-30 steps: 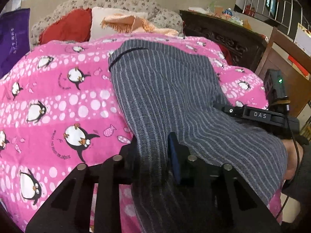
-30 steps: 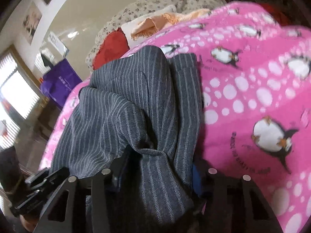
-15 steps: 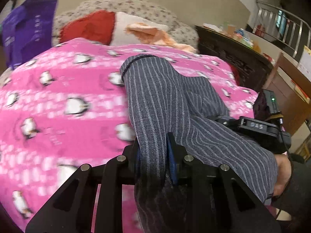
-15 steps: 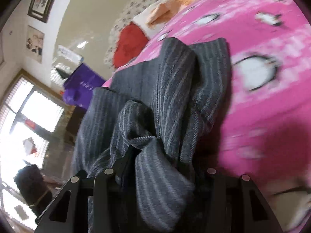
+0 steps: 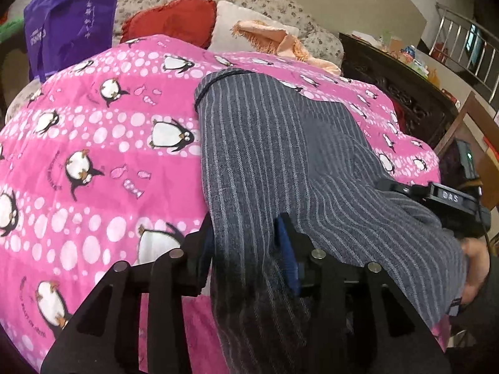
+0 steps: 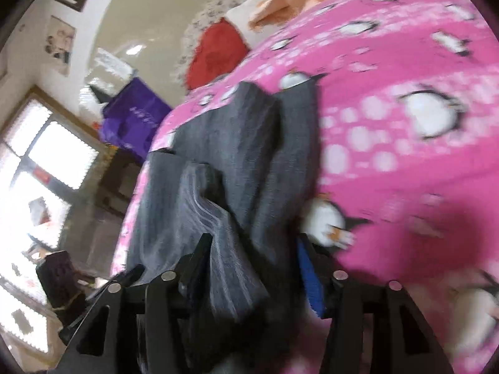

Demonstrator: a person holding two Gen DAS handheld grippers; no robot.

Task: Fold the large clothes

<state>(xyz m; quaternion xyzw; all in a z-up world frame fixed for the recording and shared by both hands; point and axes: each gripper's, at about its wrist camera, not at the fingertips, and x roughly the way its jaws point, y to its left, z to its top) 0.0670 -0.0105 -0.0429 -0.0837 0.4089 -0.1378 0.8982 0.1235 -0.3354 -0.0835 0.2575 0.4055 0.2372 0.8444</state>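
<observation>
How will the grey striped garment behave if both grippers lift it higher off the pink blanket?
Likely floppy: the grey striped garment sags and bunches between the left gripper and right gripper. Probably fairly heavy; the weave looks thick. Slip seems unlikely, since fabric fills both jaws, but the free end on the pink blanket should drag.

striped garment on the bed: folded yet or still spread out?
Partly folded. The grey striped garment lies on the pink blanket, near end bunched and gripped by the left gripper and right gripper.

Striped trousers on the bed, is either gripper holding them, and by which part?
Both hold the striped trousers: left gripper and right gripper each pinch bunched cloth at the near end.
</observation>
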